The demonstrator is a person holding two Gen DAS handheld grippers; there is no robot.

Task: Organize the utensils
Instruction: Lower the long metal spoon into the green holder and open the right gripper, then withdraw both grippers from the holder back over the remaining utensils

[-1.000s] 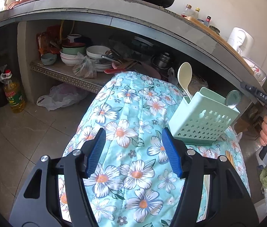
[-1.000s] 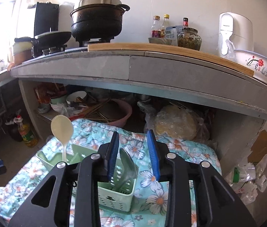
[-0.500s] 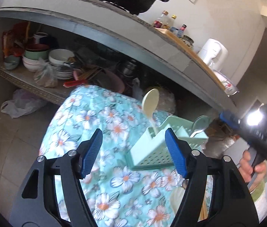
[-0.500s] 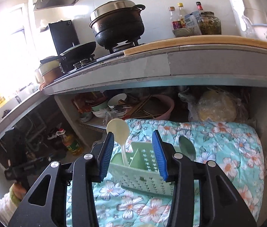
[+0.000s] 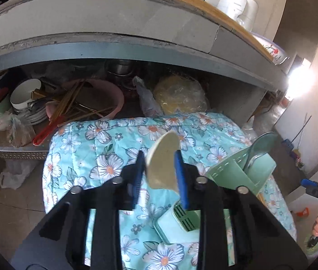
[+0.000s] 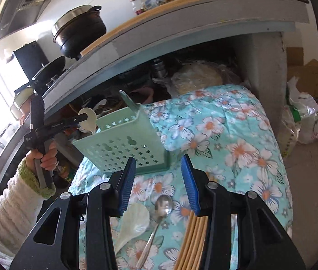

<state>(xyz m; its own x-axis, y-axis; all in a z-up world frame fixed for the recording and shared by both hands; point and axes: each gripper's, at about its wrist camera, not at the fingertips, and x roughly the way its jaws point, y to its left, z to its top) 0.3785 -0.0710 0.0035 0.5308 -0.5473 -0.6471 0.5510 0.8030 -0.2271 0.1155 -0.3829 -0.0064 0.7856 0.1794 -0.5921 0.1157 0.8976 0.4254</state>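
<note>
Left gripper [image 5: 160,173] clamped on cream plastic rice paddle [image 5: 162,159], blade up, standing in mint-green perforated utensil caddy [image 6: 125,144]. Right gripper [image 6: 159,185] apart, above steel spoon [image 6: 156,222], bamboo chopsticks [image 6: 192,238], lengthwise on floral-cloth table [image 6: 237,139].

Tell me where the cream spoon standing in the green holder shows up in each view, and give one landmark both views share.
Left wrist view: the cream spoon is centre frame, its bowl between the fingers of the left hand-held gripper, rising from the green holder.
Right wrist view: the same cream spoon is left of centre, at the green holder's far left corner.
Shared landmark: the yellowish plastic-wrapped bundle under the counter.
</note>
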